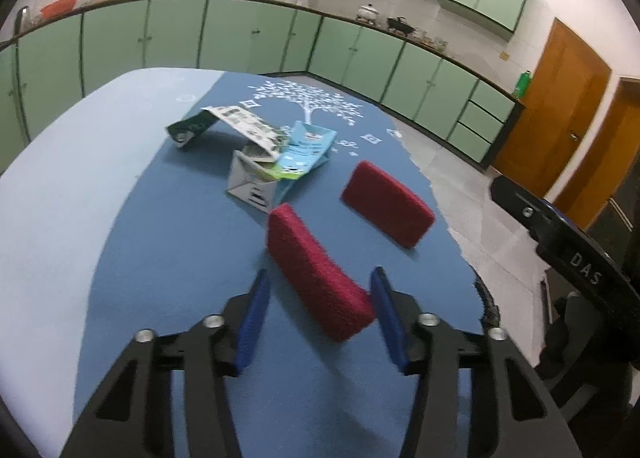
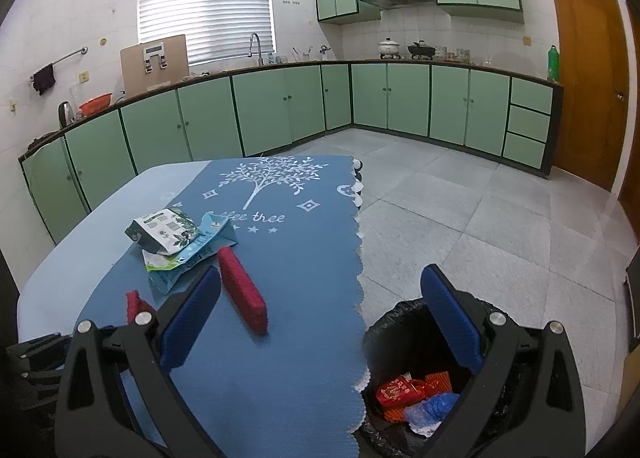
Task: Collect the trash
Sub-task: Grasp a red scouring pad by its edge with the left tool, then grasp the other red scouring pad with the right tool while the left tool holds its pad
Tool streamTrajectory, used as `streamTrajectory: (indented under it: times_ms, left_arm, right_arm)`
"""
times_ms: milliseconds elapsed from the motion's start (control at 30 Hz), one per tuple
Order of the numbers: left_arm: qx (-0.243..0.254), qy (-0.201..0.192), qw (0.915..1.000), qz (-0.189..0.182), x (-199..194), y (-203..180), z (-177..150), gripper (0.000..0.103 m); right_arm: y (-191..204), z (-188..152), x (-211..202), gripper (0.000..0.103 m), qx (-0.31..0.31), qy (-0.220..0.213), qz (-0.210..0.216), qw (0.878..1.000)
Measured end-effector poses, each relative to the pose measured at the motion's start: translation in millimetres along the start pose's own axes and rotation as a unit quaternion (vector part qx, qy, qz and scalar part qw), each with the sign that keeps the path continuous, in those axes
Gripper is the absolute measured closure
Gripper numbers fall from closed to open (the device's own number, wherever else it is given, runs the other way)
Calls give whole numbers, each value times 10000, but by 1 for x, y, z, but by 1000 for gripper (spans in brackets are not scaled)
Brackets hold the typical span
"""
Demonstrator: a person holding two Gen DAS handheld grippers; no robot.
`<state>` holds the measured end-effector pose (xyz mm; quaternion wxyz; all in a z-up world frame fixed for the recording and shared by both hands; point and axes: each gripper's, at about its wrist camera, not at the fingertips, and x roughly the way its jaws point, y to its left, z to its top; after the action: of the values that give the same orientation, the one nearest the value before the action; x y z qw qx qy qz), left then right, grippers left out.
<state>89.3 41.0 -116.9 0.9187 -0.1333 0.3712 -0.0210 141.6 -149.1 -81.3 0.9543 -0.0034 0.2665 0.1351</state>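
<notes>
Two dark red sponge blocks lie on the blue tablecloth [image 1: 160, 258]. The near one [image 1: 316, 270] reaches between the fingers of my open left gripper [image 1: 320, 298], which does not clamp it. The far one [image 1: 386, 204] lies beyond it; it shows in the right wrist view [image 2: 242, 292]. A pile of crumpled paper cartons and wrappers [image 1: 264, 154] sits mid-table, also in the right wrist view [image 2: 180, 246]. My right gripper [image 2: 320, 310] is open and empty, above the table's right edge and a black-lined trash bin [image 2: 384, 330] that holds red packets and blue plastic [image 2: 412, 394].
The table's scalloped right edge [image 2: 358, 258] drops to a grey tiled floor [image 2: 480, 210]. Green kitchen cabinets [image 2: 280, 106] line the back walls. A wooden door [image 2: 584, 78] stands at the right. The right gripper's body [image 1: 580, 266] shows at the right of the left wrist view.
</notes>
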Motion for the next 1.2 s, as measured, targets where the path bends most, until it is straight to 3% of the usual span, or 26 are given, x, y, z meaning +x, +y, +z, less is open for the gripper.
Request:
streamTrajectory:
  times_ms: [67,233,300,400,500,700,733,767,833,933,1200]
  left_arm:
    - [124,-29,9999,1,-2,-4,0,68]
    - [70,-12,10000,30,-5,0,1,70]
    - [48,-15,9999,108,-6,4,2,79]
    - [-197,111,9995,232,-1,21,3,81]
    - [-389,146,9991,-25,4,34,6,81]
    - [-236,1,9996,-143,5,25,9,80]
    - [-242,-35,9996,-162,4,24,9,82]
    - [-228,-46,9996,-175,4,23,10,90]
    - [-165,-103,9996,-188,2,20,11,90]
    - [-55,-212,9995,-223,-1,15,16,91]
    - [219,-589,9978,202,-6,14,33,91]
  right_arm:
    - [2,0,-1,6,-10,1,7,10000]
    - [7,-1,-1,6,-55,20,32,10000]
    - [7,-2,-2,6,-73,35,44,10000]
    - [9,-3,-1,6,-87,66,74,9999]
    - [12,-5,1,6,-113,111,102,9998]
    - [19,-8,4,6,-275,156,137,9994]
    - [20,-8,4,9,-317,152,125,9993]
    - [20,-8,4,12,-361,157,127,9991]
    - [19,-6,7,26,-366,224,194,9989]
    - [17,-6,12,26,-307,260,216,9990]
    - [20,-4,23,26,-290,215,299,9989]
